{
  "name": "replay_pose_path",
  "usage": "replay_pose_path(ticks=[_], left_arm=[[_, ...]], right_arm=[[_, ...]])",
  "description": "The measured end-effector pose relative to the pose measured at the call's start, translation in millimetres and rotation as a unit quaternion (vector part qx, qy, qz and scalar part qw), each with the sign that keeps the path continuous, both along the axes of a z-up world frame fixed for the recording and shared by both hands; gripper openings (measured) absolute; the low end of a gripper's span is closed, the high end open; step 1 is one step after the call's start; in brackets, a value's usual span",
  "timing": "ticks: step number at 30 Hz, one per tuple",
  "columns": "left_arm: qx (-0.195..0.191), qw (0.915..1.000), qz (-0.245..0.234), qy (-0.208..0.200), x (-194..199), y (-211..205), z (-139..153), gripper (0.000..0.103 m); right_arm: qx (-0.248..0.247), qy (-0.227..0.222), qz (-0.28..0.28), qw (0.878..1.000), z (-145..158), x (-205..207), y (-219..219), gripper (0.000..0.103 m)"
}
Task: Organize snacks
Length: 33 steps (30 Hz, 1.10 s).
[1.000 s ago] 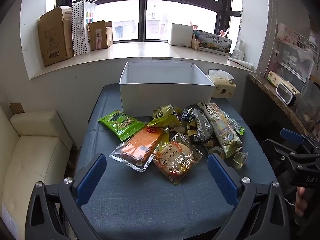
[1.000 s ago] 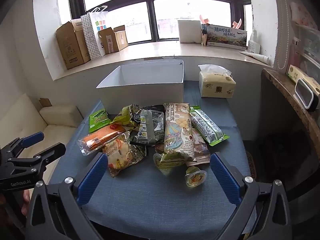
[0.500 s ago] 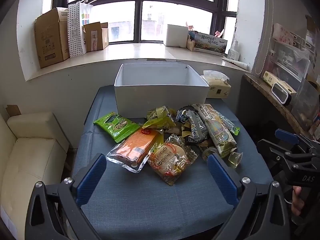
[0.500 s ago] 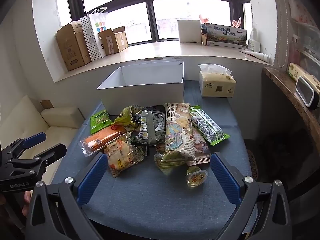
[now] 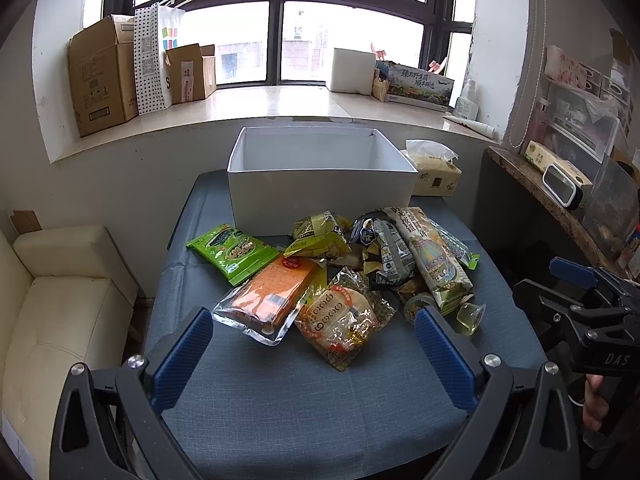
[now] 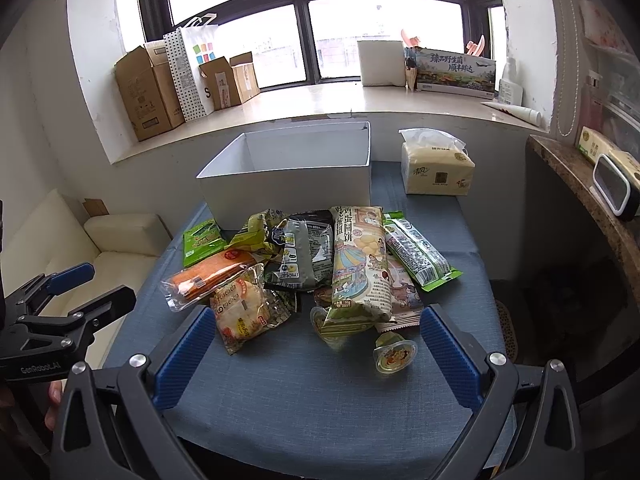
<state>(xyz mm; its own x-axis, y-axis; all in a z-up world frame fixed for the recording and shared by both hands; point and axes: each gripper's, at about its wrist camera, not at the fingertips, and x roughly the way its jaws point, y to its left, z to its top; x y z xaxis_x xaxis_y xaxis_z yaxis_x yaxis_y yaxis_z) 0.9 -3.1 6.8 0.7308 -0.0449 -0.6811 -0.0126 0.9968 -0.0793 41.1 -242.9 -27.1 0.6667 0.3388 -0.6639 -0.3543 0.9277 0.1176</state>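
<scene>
Left hand-held gripper [image 5: 312,352] spread wide, holding nothing, right hand-held gripper [image 6: 316,354] likewise, above snack pile [image 5: 340,276]

A pile of snack packets sits mid-frame on the blue-clothed table [image 6: 280,400], just below an open white box [image 6: 288,188]. A tall illustrated biscuit pack [image 6: 358,268] lies at the centre, a green-edged packet [image 6: 418,254] to its right and an orange packet [image 6: 208,274] at the left. A jelly cup [image 6: 394,354] lies apart, lower right. The right gripper [image 6: 316,352] spreads wide along the bottom edge, holding nothing. The left gripper [image 6: 76,292] shows at far left, its jaws parted. A tissue pack [image 6: 436,170] stands right of the box.
</scene>
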Motion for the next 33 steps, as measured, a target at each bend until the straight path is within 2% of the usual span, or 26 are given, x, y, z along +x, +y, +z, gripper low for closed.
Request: replay_pose_path(ticks=[33], left_arm=[[0.011,0.9999,-0.009,0.002,-1.3,-6.0,-4.5,0.103]], right_arm=[[0.009,0.008,0.005,1.0,-4.8,0.5,-1.3,0.103]])
